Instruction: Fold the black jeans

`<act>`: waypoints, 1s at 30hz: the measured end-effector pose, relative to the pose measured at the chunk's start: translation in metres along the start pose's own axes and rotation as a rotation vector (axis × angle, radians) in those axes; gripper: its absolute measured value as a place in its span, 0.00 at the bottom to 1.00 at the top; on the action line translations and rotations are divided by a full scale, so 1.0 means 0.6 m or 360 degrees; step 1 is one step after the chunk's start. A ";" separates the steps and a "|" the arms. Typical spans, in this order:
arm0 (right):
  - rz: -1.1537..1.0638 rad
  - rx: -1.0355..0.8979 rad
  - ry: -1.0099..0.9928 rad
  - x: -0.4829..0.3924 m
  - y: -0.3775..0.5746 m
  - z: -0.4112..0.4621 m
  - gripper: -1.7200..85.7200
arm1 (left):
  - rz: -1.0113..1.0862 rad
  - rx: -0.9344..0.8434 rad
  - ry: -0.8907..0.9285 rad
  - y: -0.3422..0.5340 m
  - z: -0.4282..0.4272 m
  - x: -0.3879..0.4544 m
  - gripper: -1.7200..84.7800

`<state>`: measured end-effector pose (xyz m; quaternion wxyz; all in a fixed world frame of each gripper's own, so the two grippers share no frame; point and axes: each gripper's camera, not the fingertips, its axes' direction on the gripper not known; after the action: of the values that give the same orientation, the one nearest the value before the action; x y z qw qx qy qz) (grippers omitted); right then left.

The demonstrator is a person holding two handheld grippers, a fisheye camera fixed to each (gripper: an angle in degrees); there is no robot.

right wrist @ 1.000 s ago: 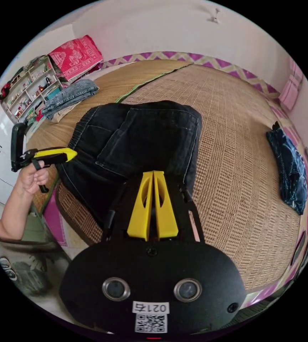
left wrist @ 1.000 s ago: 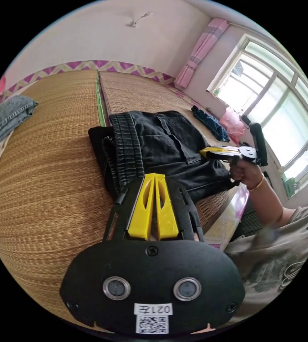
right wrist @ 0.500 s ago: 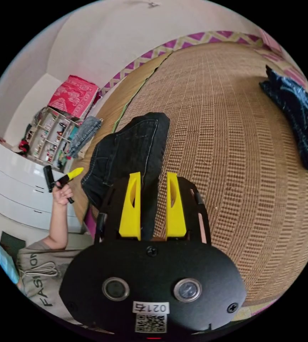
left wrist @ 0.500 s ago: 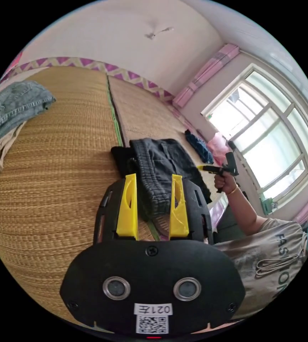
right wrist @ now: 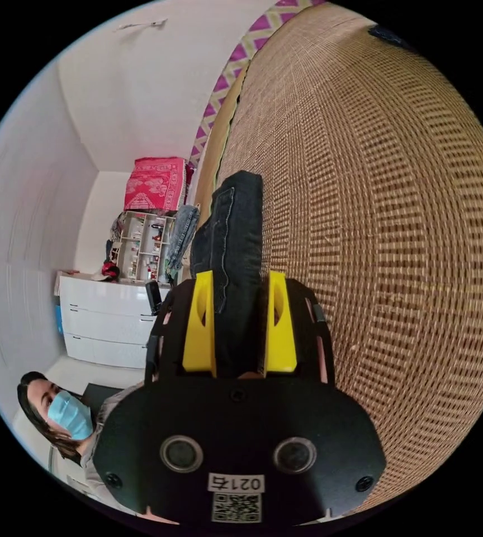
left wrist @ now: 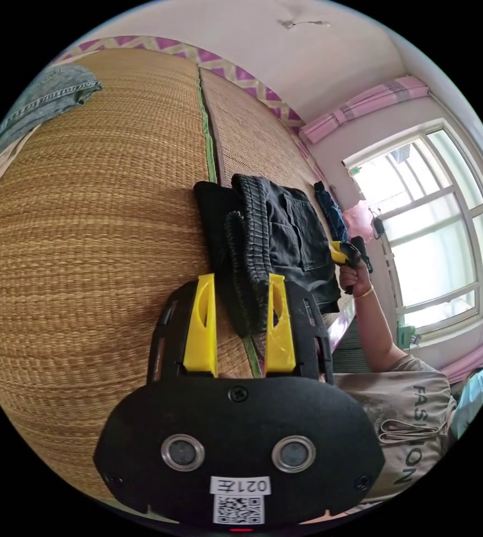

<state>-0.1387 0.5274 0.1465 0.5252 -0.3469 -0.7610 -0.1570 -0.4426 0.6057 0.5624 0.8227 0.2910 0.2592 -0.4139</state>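
Note:
The black jeans (left wrist: pixel 294 235) lie folded into a thick stack on the woven straw mat (left wrist: pixel 85 235). My left gripper (left wrist: pixel 240 278) is open, its yellow jaws standing either side of the ribbed waistband end. In the left gripper view a hand holds the right gripper (left wrist: pixel 342 253) at the stack's far end. In the right gripper view the right gripper (right wrist: pixel 240 275) is open and low on the mat, with the folded edge of the jeans (right wrist: pixel 236 224) filling the gap between its jaws.
Blue denim (left wrist: pixel 46 100) lies at the mat's far corner, and a dark blue garment (left wrist: pixel 330 208) sits by a pink bag near the window (left wrist: pixel 437 224). White drawers (right wrist: pixel 107 330), a shelf and red cloth (right wrist: pixel 155 182) stand behind. A masked person (right wrist: pixel 65 414) is at the bed's edge.
Both grippers were shut a second ago and have since opened. Both have come down to the jeans' two ends, so the fabric now sits between each pair of jaws.

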 end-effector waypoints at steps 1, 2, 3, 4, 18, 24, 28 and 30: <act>-0.0004 -0.0022 0.0035 0.005 -0.002 0.007 0.17 | 0.0010 -0.0011 -0.0026 -0.006 0.006 0.000 0.18; -0.0025 -0.0050 0.0074 0.006 -0.006 0.019 0.17 | -0.0009 -0.0012 -0.0088 -0.009 0.008 -0.001 0.18; -0.0031 -0.0067 0.0092 0.006 -0.008 0.025 0.17 | 0.0024 -0.0004 -0.0158 -0.013 0.009 0.003 0.19; -0.0041 -0.0100 0.0126 0.006 -0.011 0.037 0.17 | 0.0046 0.0006 -0.0183 -0.016 0.009 0.005 0.18; -0.0173 -0.0134 -0.0164 0.043 0.034 0.020 0.08 | 0.0067 0.0061 0.0378 -0.051 0.035 0.001 0.07; -0.0224 0.0059 -0.0186 0.019 0.076 -0.160 0.08 | 0.0396 0.0008 0.0364 -0.194 0.086 0.264 0.08; -0.0174 0.0309 -0.0011 0.003 0.063 -0.354 0.08 | 0.0528 -0.0070 0.0405 -0.379 0.251 0.445 0.08; -0.0172 0.0413 0.0115 -0.020 0.049 -0.437 0.08 | 0.0565 -0.0078 0.0437 -0.457 0.326 0.528 0.08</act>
<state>0.0652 0.3859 0.2365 0.5835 -0.2286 -0.7732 -0.0976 -0.4690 0.1683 0.4146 0.8465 0.3655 0.3235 -0.2127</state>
